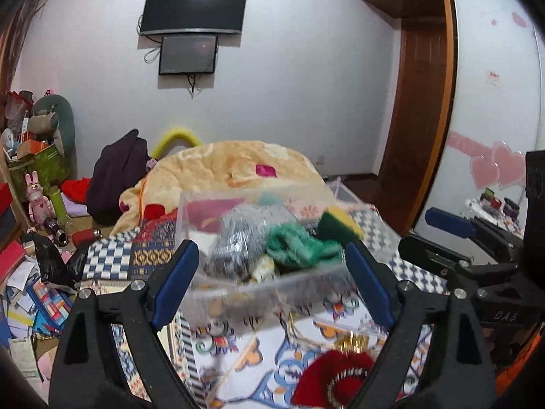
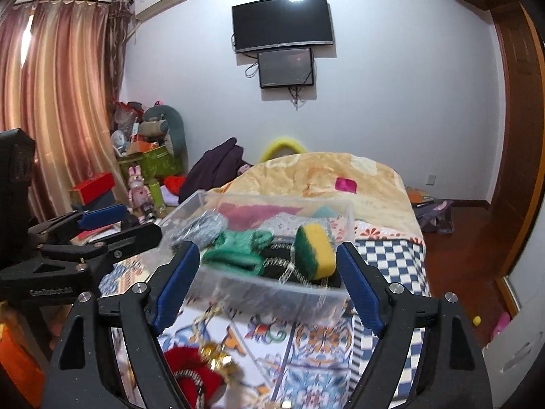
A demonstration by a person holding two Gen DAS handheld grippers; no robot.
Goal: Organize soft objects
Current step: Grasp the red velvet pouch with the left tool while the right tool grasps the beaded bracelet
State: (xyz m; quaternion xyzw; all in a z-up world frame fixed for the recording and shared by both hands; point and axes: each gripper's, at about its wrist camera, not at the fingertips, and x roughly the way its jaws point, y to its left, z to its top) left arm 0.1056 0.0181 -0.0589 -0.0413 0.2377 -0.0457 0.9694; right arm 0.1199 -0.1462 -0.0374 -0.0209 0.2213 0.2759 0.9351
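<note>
Clear bin [image 2: 272, 286] on bed: yellow-green sponge [image 2: 315, 250], green cloth [image 2: 238, 250], possibly grey cloth [image 2: 201, 226].

Before you: a clear glossy plastic bin [image 2: 344, 220]. In it, a sponge [image 2: 315, 250] of porous yellow foam with a rough green scouring face, a green knitted cloth [image 2: 238, 250], and a grey shiny metallic-looking wad [image 1: 238, 238]. Beneath it, a matt printed cloth bedcover [image 2: 306, 347]. Your gripper pads [image 2: 177, 283] are ribbed blue, on matt black plastic.

Both wrist cameras low over bed, facing wall TV [image 1: 194, 8], sharing clear bin [image 2: 272, 286]
</note>
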